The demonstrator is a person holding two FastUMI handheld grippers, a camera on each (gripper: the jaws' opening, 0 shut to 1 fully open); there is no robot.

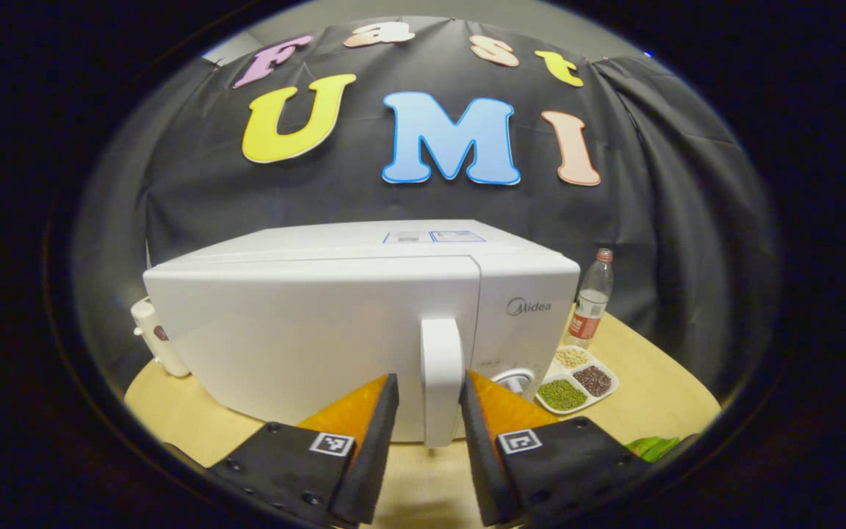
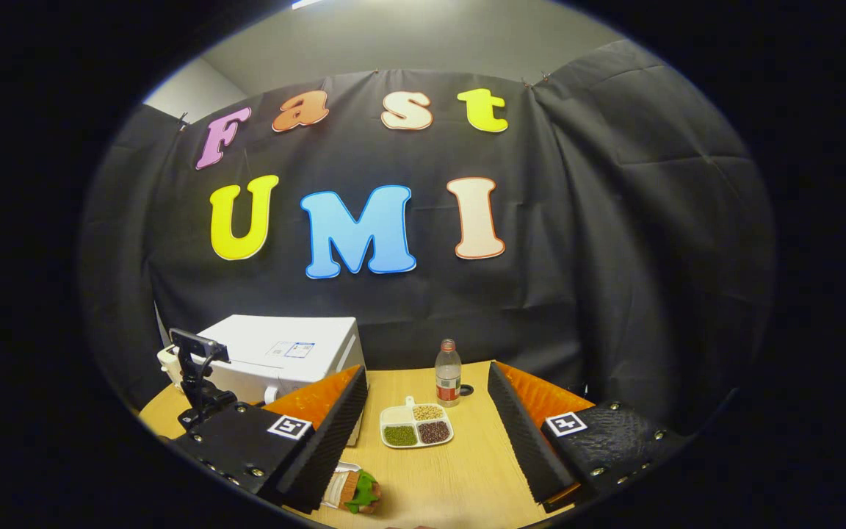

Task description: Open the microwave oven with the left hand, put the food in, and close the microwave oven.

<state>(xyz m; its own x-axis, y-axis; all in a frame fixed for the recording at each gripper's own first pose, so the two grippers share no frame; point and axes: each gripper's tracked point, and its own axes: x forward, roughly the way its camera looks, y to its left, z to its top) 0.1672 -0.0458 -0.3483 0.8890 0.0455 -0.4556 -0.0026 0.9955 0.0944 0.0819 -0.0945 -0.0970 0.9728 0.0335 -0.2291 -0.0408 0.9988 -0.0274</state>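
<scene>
The white microwave (image 1: 320, 330) stands on a round wooden table (image 1: 651, 404) with its door closed. My left gripper (image 1: 429, 380) is open, its two fingers straddling the upright door handle (image 1: 441, 367); the right-hand finger is at the handle's edge and the other stands a little off. In the right gripper view the microwave (image 2: 283, 349) is at the left with the left gripper's body (image 2: 199, 382) in front of it. The food (image 2: 355, 491), a bun with green leaves on a white tray, lies on the table below my right gripper (image 2: 427, 375), which hangs open and empty.
A divided white dish of beans (image 2: 416, 426) and a plastic bottle (image 2: 448, 382) stand to the microwave's right. A white appliance (image 1: 155, 338) sits behind its left corner. Something green (image 1: 651, 447) shows at the near right table edge. Black cloth walls the booth.
</scene>
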